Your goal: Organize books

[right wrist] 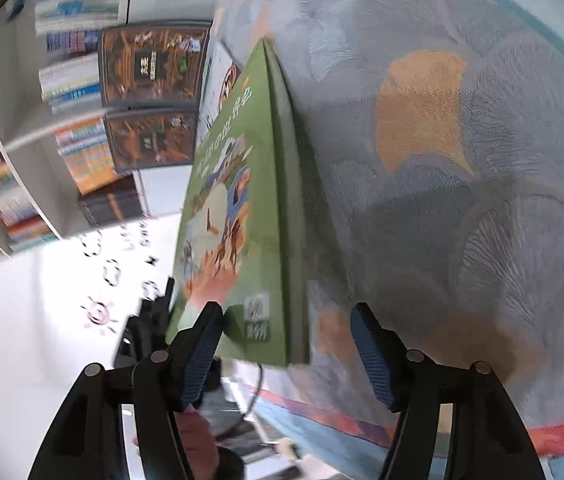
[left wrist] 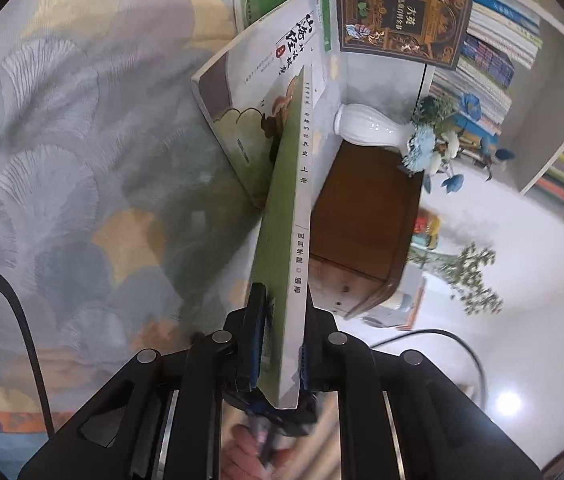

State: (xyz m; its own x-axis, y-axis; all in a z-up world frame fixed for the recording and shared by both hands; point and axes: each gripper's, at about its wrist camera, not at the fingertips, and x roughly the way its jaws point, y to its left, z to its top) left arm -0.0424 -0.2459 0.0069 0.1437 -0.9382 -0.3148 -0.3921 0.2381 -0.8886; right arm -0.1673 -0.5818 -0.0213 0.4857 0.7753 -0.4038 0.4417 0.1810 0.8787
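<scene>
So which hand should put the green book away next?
Left. The left gripper is shut on the green book; the right gripper has open jaws gripping nothing.

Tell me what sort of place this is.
Probably a home reading room or bedroom: full bookshelves, a patterned bedspread with books lying on it, and a vase of flowers on a wooden cabinet.

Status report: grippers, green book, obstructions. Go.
Left gripper shut on green book. Right gripper open, book between pads, unclamped. Pale book lies just ahead.
</scene>
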